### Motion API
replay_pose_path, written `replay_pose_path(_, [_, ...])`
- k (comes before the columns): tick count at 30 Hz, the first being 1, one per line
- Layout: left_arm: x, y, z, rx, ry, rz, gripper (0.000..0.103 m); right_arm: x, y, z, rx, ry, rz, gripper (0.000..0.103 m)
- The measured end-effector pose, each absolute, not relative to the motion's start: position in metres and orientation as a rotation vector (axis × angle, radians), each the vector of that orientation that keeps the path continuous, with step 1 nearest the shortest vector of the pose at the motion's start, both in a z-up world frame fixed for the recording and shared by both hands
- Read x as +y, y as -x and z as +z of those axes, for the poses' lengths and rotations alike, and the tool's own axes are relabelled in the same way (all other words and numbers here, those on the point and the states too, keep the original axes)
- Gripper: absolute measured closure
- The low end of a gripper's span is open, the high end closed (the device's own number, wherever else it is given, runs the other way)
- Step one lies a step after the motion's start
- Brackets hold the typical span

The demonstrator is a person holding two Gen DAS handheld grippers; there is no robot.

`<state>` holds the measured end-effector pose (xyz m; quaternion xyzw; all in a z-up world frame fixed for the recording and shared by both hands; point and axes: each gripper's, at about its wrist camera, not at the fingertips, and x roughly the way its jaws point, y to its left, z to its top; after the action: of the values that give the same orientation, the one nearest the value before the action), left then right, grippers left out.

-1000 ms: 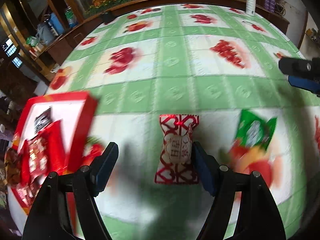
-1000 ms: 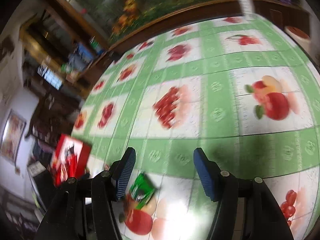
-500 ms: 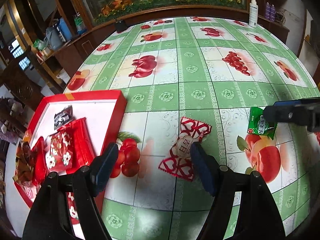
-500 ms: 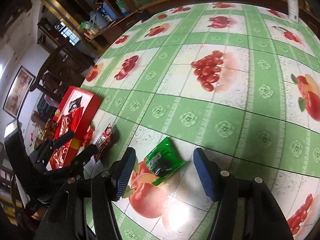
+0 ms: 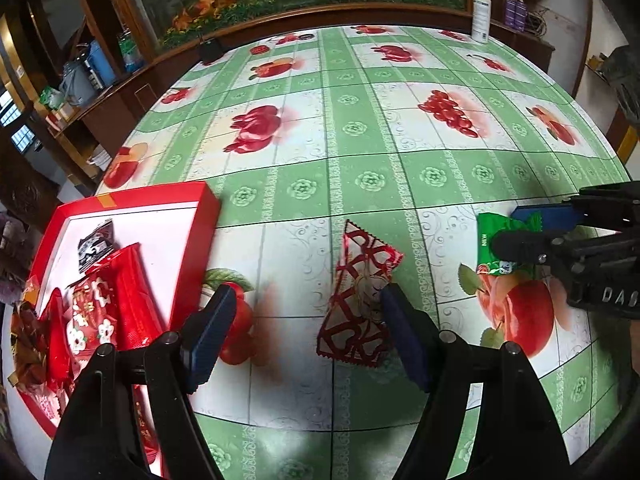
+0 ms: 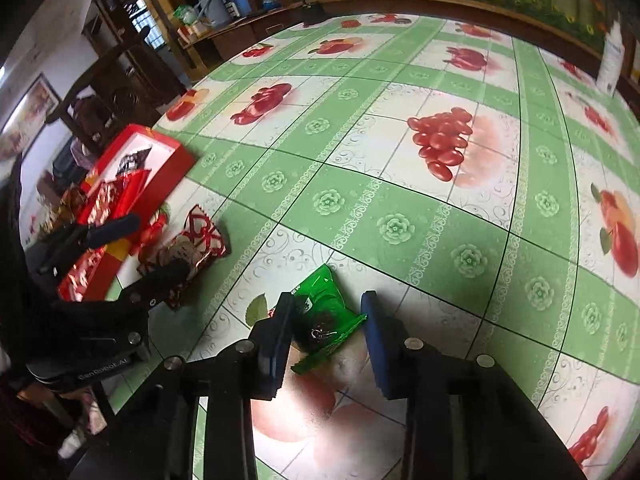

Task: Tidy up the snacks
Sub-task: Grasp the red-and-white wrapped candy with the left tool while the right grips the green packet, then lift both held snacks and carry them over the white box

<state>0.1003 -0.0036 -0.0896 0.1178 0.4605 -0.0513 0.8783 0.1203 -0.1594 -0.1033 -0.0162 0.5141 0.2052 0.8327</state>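
A red-and-clear candy packet [image 5: 360,300] lies flat on the fruit-print tablecloth [image 5: 360,160]. My left gripper [image 5: 306,336] hangs open over it, and its right finger [image 5: 404,340] is at the packet's right edge. A green snack packet [image 6: 324,316] lies between the pads of my right gripper [image 6: 326,334]. Those jaws are closing, and both pads touch the packet's edges. The same green snack packet [image 5: 494,240] and right gripper [image 5: 532,228] show at the right of the left wrist view. A red box [image 5: 120,208] holding several red snacks stands at the left.
The left gripper [image 6: 144,252] and the candy packet [image 6: 200,240] appear at the left of the right wrist view, beside the red box [image 6: 176,156]. A white bottle [image 5: 480,16] stands at the table's far edge. Shelves and cabinets line the room beyond.
My right gripper came down around the green packet and its jaws narrowed onto it. The left gripper stayed open, with the candy packet now nearer its right finger.
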Motion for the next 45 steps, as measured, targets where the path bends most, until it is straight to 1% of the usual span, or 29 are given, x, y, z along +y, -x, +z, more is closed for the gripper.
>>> replay_pose_path(5, [-0.008, -0.101, -0.098, 0.987, -0.248, -0.135, 0.029, -0.153, -0.114, -0.103, 1.062, 0.11, 0.439, 0.07])
replay_pose_path(13, [-0.004, -0.101, -0.1, 0.964, -0.205, -0.154, 0.029, -0.152, -0.115, -0.104, 1.062, 0.111, 0.439, 0.07])
replay_pose_path(15, [0.0, -0.102, -0.101, 0.967, -0.178, -0.159, 0.031, -0.152, -0.115, -0.104, 1.063, 0.11, 0.438, 0.069])
replay_pose_path(17, [0.004, -0.104, -0.1, 0.971, -0.149, -0.169, 0.047, -0.151, -0.115, -0.104, 1.063, 0.11, 0.438, 0.069])
replay_pose_path(18, [0.006, -0.104, -0.1, 0.973, -0.138, -0.174, 0.053, -0.151, -0.115, -0.104, 1.063, 0.11, 0.437, 0.069])
replay_pose_path(20, [0.009, -0.105, -0.099, 0.975, -0.126, -0.181, 0.072, -0.151, -0.115, -0.104, 1.063, 0.11, 0.438, 0.069])
replay_pose_path(22, [0.009, -0.105, -0.099, 0.973, -0.125, -0.179, 0.075, -0.151, -0.116, -0.104, 1.062, 0.111, 0.438, 0.069])
replay_pose_path(23, [0.009, -0.104, -0.099, 0.968, -0.127, -0.178, 0.078, -0.152, -0.116, -0.104, 1.062, 0.109, 0.439, 0.07])
replay_pose_path(33, [0.006, -0.09, -0.088, 0.919, -0.152, -0.158, 0.079, -0.16, -0.118, -0.103, 1.062, 0.072, 0.431, 0.07])
replay_pose_path(45, [-0.003, -0.061, -0.055, 0.774, -0.224, -0.113, 0.079, -0.172, -0.123, -0.101, 1.058, 0.022, 0.389, 0.07])
